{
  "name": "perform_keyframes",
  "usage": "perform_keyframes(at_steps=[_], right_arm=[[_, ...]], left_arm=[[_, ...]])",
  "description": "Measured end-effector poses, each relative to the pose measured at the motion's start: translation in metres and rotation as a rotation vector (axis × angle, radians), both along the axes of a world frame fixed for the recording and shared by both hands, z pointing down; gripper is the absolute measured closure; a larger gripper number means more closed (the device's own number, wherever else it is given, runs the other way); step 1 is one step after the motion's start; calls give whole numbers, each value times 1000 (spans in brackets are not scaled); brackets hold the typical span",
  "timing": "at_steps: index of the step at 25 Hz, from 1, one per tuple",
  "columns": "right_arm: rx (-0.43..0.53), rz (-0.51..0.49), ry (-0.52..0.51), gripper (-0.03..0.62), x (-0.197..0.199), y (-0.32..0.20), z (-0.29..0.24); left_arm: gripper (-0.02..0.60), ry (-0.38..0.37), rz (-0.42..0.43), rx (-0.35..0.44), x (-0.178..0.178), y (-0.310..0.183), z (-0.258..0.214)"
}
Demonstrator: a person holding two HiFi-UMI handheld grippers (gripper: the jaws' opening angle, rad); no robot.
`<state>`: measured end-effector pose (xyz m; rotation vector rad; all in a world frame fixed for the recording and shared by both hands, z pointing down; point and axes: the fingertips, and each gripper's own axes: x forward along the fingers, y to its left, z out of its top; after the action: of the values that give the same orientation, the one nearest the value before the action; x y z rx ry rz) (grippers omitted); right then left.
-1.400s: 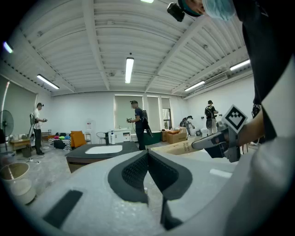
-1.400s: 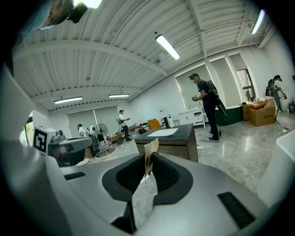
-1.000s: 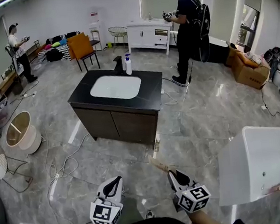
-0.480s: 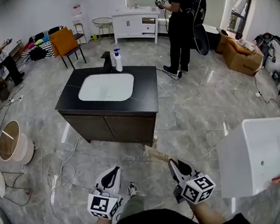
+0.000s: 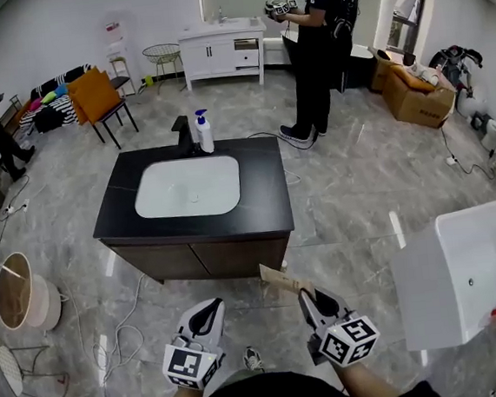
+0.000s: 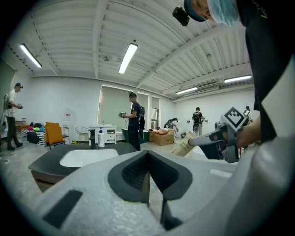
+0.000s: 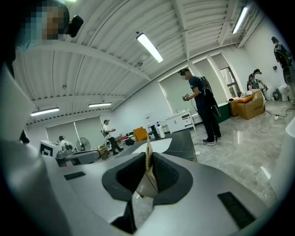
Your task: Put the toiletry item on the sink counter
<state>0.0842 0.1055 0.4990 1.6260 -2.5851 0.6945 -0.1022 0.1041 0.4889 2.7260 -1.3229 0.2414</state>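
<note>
The toiletry item [image 5: 282,279] is a flat tan cardboard packet, and my right gripper [image 5: 305,294] is shut on its near end. The right gripper view shows the packet [image 7: 148,156] edge-on, pinched between the dark pads. It is held in the air just short of the front of the black sink counter [image 5: 265,192], which carries a white basin [image 5: 188,188]. My left gripper [image 5: 213,306] hangs beside the right one, jaws shut with nothing between them [image 6: 147,173]. In the left gripper view the packet [image 6: 184,145] sticks out of the right gripper [image 6: 216,138].
A white soap bottle [image 5: 204,133] and a dark faucet [image 5: 186,135] stand at the counter's far edge. A person [image 5: 312,47] stands beyond the counter. A large white tub [image 5: 469,272] sits at my right, a round basket [image 5: 17,290] and cables on the floor at my left.
The sink counter has come nearer and more central in the head view. Both grippers keep their places in front of me, the right still holding the packet.
</note>
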Motion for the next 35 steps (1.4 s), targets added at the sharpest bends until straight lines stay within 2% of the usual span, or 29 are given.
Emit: perform_keyframes(at_steps=[4,9,13,18,25,35], right_arm=[[4,53,-1,546,-8,-25,-1],[-2,104,-14,546,-14,-50,1],[-11,127,-15,546,-12,-74,5],[-13,122,-20,546,-10,-113,11],[-17,106,-14,546,4,-181,12],[-30,93,-16,546,39,-273,18]], left_arm=[[574,19,23,25,-17,-29,-1],[574,48,7,13,-38,-57,3],[574,61,3,-16,-41,-71,6],[574,59,-16,1,-44,-98,14],[574,57,-35,-10,-30,-149,17],[572,60,-51,-8,9,-229,16]])
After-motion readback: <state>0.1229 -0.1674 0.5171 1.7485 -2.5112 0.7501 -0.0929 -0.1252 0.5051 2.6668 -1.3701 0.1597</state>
